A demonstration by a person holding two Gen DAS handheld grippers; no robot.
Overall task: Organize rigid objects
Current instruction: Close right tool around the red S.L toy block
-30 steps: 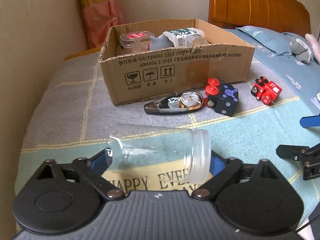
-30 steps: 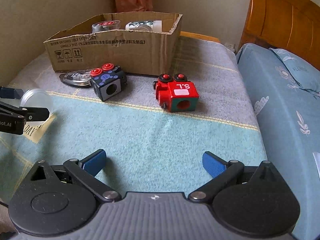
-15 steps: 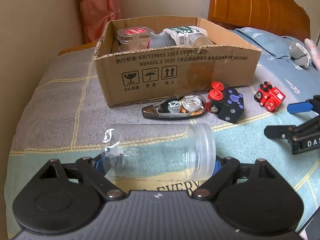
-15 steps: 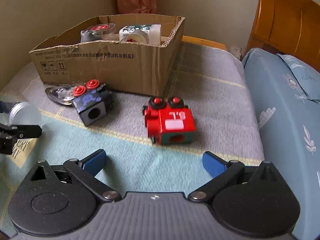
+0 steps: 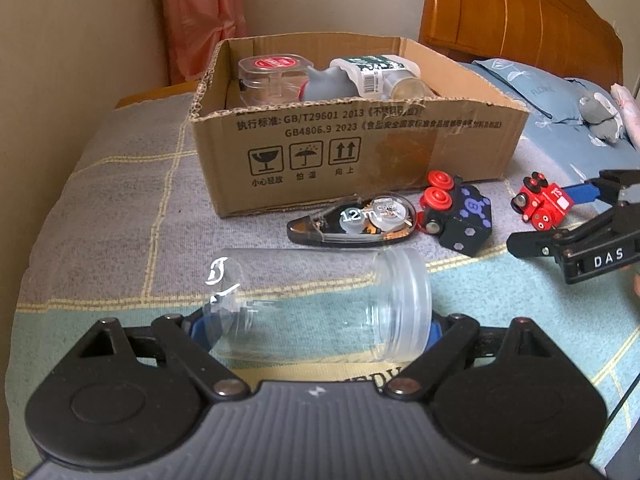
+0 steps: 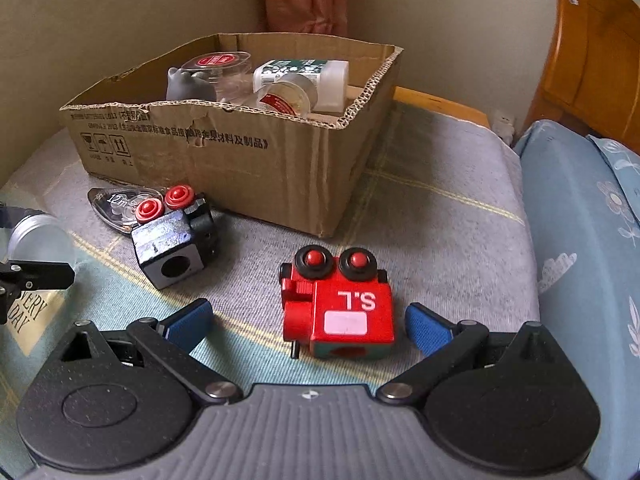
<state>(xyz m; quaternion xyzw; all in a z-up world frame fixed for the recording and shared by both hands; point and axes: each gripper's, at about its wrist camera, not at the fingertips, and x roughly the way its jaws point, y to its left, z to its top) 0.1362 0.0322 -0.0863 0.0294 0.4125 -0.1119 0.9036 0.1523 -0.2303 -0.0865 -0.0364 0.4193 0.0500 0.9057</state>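
Observation:
My left gripper (image 5: 316, 326) is shut on a clear plastic jar (image 5: 320, 304), held sideways above the blanket in front of the cardboard box (image 5: 360, 148). The jar's end also shows in the right wrist view (image 6: 38, 240). My right gripper (image 6: 308, 324) is open, its blue pads on either side of a red toy train block (image 6: 340, 312) lying on the bed. It also shows in the left wrist view (image 5: 576, 216), with the red block (image 5: 542, 204) between its fingers. A black toy block (image 6: 172, 248) and a correction tape dispenser (image 5: 352, 220) lie by the box.
The box holds a red-lidded clear container (image 5: 272, 76), a grey item and a white bottle (image 5: 376, 72). A wooden headboard (image 5: 520, 20) and blue pillows (image 5: 532, 88) are at the right. A wall runs along the left.
My right gripper has moved forward and down until its open fingers flank the red train block. My left gripper has lifted the jar and drawn closer to the box.

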